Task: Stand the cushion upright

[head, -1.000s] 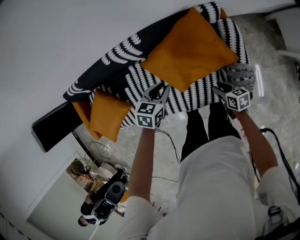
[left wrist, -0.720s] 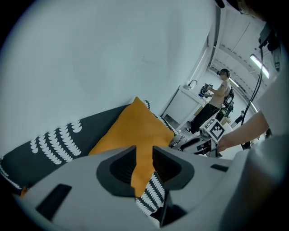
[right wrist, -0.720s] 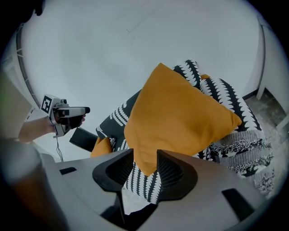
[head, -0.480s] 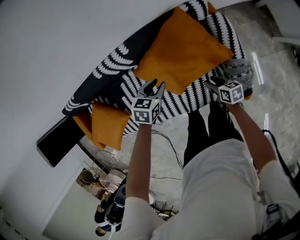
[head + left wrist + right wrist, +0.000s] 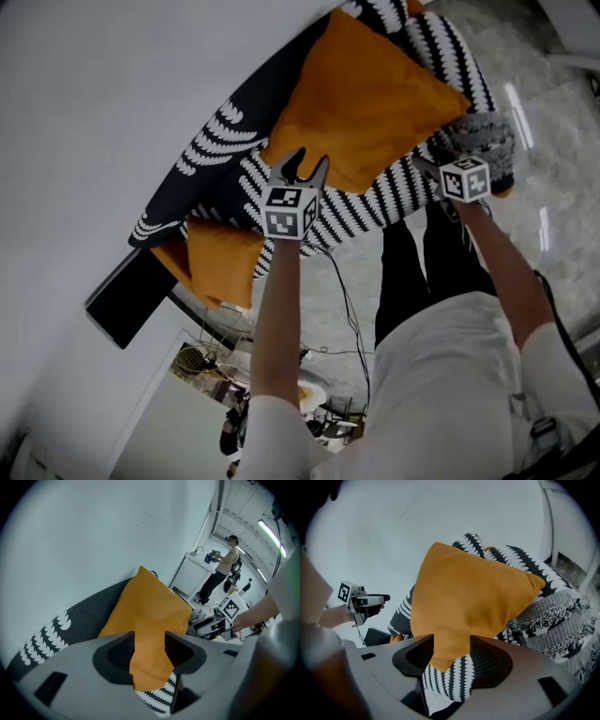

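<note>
Cushion place: The orange cushion (image 5: 366, 103) is sitting at 1 o'clock in the head view. It is resting on the striped cover (image 5: 375, 202) and leaning back on the dark sofa back (image 5: 234, 89).
Cushion look: It is looking puffy and plain orange. In the right gripper view one corner is pointing down at 6 o'clock and a sharp corner is poking out at 3 o'clock.
Left gripper: The left gripper (image 5: 311, 159) is hanging at the cushion's 7 o'clock edge. Its jaws have just been opening and are standing partly apart. The cushion's low corner is showing between them, and they are not squeezing it.
Right gripper: The right gripper (image 5: 427, 167) is waiting at the cushion's 4 o'clock side. Its jaws have just been opening too. The bottom corner is showing between them, and they are not pinching it.
Edges: The white wall (image 5: 112, 94) is running close behind the sofa at 10 o'clock. The person's legs (image 5: 422, 272) are standing right at the cover's front edge at 6 o'clock.
Neighbours: A grey knitted cushion (image 5: 483, 141) is lying just beside at 3 o'clock. A small orange cushion (image 5: 220, 258) is lying well apart at 8 o'clock.
Open room: The shiny floor (image 5: 553, 216) is lying at 4 o'clock.
</note>
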